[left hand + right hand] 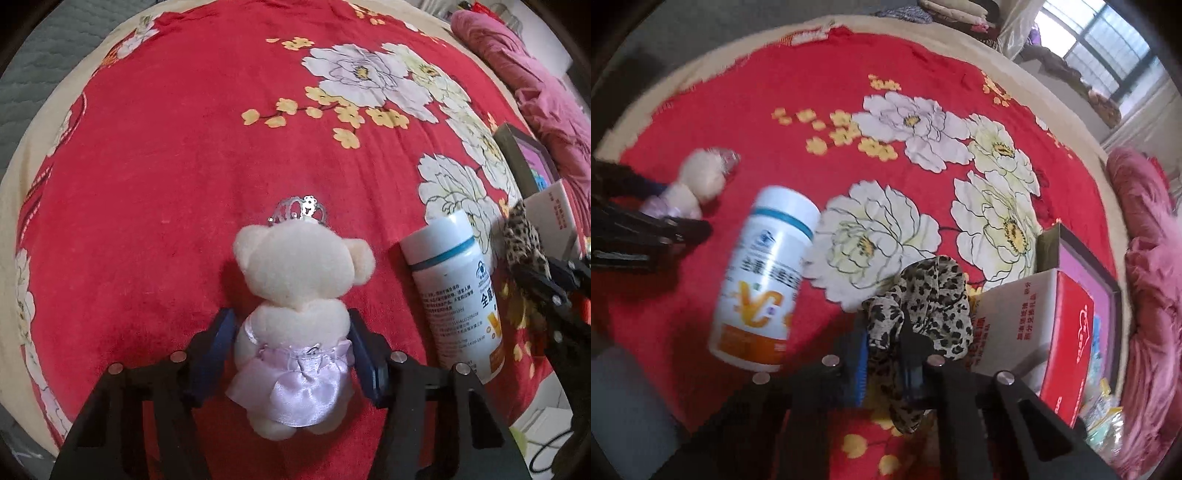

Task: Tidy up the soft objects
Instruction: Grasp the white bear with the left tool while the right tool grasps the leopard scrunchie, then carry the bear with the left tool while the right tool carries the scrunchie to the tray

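Observation:
A cream plush bear [303, 273] in a lilac satin dress and a silver crown lies on the red flowered blanket [166, 166]. My left gripper [291, 325] has its blue pads against both sides of the bear's waist. The right wrist view shows the same bear [701, 181] and left gripper [676, 208] at the far left. A leopard-print fabric scrunchie [931, 295] is bunched between the jaws of my right gripper [886, 332], which is shut on it. In the left wrist view the scrunchie [521, 240] and right gripper [546, 280] show at the right edge.
A white vitamin bottle [454, 288] [768, 273] lies on its side between the two grippers. A white and red carton [1034, 325] and a dark framed box [1082, 266] sit right of the scrunchie. A pink quilt [1152, 258] is heaped along the right.

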The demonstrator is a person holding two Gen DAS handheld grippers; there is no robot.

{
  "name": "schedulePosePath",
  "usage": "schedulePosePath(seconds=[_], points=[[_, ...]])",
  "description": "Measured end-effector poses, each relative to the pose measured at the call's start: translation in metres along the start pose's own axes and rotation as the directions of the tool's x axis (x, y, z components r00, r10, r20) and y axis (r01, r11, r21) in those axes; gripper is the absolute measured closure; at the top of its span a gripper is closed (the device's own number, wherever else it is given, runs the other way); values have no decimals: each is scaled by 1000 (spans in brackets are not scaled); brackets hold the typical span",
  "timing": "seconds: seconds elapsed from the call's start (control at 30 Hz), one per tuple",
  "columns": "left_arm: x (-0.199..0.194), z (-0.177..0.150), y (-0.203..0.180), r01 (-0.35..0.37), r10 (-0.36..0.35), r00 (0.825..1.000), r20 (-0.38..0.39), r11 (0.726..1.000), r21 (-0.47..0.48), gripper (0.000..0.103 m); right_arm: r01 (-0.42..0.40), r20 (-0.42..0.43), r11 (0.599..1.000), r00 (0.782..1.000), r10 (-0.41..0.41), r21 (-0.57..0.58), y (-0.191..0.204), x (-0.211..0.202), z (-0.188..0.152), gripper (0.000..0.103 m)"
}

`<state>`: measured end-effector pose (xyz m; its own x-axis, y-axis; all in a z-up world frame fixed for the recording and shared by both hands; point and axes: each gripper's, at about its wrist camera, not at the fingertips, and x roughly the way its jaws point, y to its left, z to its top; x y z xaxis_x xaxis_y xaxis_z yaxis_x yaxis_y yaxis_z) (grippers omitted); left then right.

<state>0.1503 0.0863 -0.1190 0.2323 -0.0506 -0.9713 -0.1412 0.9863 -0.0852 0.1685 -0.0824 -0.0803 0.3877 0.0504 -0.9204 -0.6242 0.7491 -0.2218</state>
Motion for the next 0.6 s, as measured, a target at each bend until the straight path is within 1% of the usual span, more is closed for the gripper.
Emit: schedulePosePath(seconds=[0.03, 0.07, 0.13, 0.23, 0.3, 0.37, 0.4, 0.53, 0.6], points=[[1, 0, -1, 0, 0, 1000, -10, 1000, 8, 47, -14, 10, 1000, 1000, 14, 14, -2, -4, 1, 88], [0, 1, -1, -8, 8, 1000, -16, 1000, 15, 49, -25, 18, 999, 1000, 24, 25, -3, -8, 0, 88], [-3, 0, -2, -10, 10, 1000, -11, 1000, 20, 58, -52, 30, 997, 998, 51, 48, -7, -15, 1, 88], [-10, 0, -3, 1, -1, 1000, 5, 1000, 19, 63, -82, 55, 994, 995, 78, 74, -11, -26, 1, 89], [-20, -2, -2, 23, -24, 999, 30, 1000, 6, 63, -110, 74, 989, 992, 103, 99, -15, -35, 0, 89], [-31, -2, -6, 20, -21, 999, 48, 1000, 20, 63, -149, 98, 981, 986, 136, 128, -21, -45, 0, 89], [-42, -3, -8, 21, -22, 997, 78, 1000, 22, 63, -168, 116, 975, 982, 152, 147, -25, -52, -1, 89], [-81, -2, -28, 47, -55, 988, 146, 997, 60, 63, -216, 183, 957, 966, 181, 193, -39, -81, -3, 89], [-99, -2, -37, 50, -63, 983, 172, 995, 81, 63, -246, 225, 945, 954, 197, 215, -48, -98, -5, 89]])
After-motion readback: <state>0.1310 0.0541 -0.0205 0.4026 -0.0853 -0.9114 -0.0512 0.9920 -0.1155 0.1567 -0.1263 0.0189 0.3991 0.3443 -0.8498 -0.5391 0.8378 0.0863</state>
